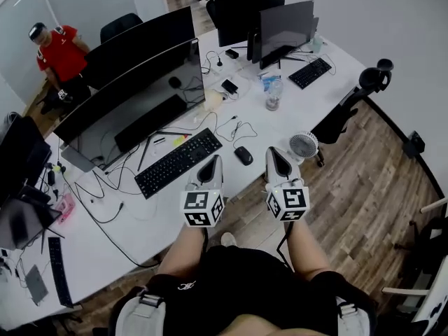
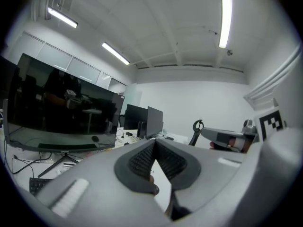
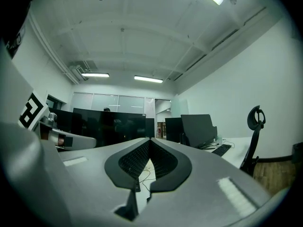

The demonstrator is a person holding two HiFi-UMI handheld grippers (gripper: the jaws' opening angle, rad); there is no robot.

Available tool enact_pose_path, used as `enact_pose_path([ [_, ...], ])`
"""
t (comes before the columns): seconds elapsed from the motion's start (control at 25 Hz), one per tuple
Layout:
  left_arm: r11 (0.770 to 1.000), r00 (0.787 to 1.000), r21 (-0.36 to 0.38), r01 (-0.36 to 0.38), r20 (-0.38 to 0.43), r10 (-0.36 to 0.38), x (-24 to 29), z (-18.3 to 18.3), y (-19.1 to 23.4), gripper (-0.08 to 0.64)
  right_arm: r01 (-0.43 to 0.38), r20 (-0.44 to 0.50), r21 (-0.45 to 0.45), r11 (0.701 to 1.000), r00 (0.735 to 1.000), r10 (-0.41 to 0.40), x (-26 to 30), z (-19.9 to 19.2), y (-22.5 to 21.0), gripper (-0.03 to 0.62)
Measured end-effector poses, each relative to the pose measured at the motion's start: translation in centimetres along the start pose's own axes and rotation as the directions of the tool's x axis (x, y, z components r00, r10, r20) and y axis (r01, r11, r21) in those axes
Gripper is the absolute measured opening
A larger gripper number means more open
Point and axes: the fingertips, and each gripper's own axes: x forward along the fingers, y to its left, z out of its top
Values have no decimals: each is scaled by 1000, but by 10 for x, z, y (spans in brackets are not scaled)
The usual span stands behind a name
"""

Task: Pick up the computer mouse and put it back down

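- Two grippers are level above the desk [image 1: 140, 219] edge: the left gripper [image 1: 212, 161] over the right end of the keyboard [image 1: 178, 162], the right gripper [image 1: 278, 152] further right.
- Both sets of fingers [image 2: 139, 161] are closed tip to tip, holding nothing.
- The computer mouse [image 1: 243, 155] lies on the desk just right of the keyboard.

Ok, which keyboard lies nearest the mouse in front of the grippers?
The black keyboard in front of the wide monitor, just left of the mouse; the far keyboard and the left-edge keyboard lie well away.
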Motion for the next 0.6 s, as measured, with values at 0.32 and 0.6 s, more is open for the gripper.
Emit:
enact_pose_path([
  [0.32, 998, 998, 2, -68, -16, 68, 35, 5, 34, 51, -12, -32, -3, 1000, 999, 11, 62, -19, -12, 5],
  [0.6, 979, 979, -22, -205, 9, 205, 48, 14, 59, 51, -99, -54, -9, 995, 994, 98, 111, -36, -21, 3],
])
